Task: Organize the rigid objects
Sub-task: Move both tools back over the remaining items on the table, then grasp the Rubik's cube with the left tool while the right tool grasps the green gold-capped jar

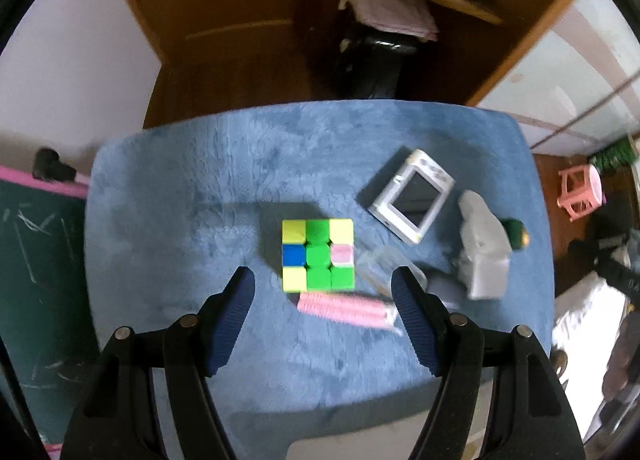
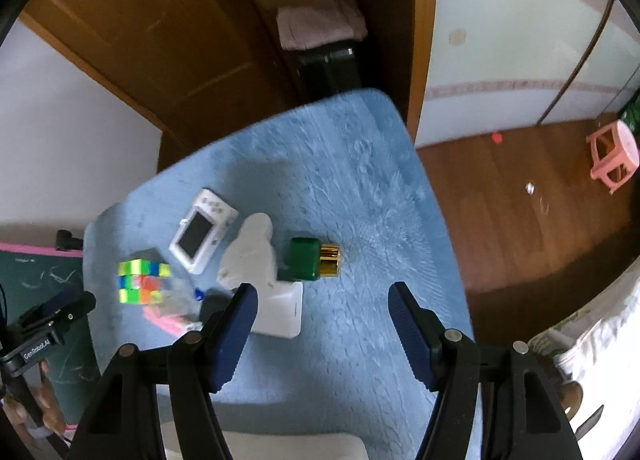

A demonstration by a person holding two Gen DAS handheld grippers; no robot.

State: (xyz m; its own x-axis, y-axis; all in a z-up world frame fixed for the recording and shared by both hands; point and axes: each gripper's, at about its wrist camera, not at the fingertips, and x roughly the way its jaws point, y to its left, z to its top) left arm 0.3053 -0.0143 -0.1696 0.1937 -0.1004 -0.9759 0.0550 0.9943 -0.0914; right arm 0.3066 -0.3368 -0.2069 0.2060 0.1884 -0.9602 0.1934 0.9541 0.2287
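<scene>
On the blue plush tabletop (image 1: 192, 196) sits a colour cube (image 1: 318, 254), green and yellow on top. A pink ribbed comb (image 1: 344, 308) lies just in front of it. My left gripper (image 1: 322, 276) hovers open above both, holding nothing. To the right lie a white handheld console (image 1: 412, 196), a white figurine (image 1: 484, 244) and a green bottle (image 1: 514, 234). In the right wrist view the green bottle (image 2: 306, 260) with its gold cap lies on its side just beyond my right gripper (image 2: 322, 292), which is open and empty. The figurine (image 2: 252, 256), console (image 2: 202, 230) and cube (image 2: 142, 280) lie to its left.
A clear plastic piece (image 1: 380, 268) lies right of the cube. Behind the table (image 2: 360, 180) are a wooden door (image 1: 224, 20) and a black case (image 1: 372, 68) under folded pink cloth. A green chalkboard (image 1: 40, 260) stands at the left. A pink stool (image 2: 614, 154) is on the wooden floor at the right.
</scene>
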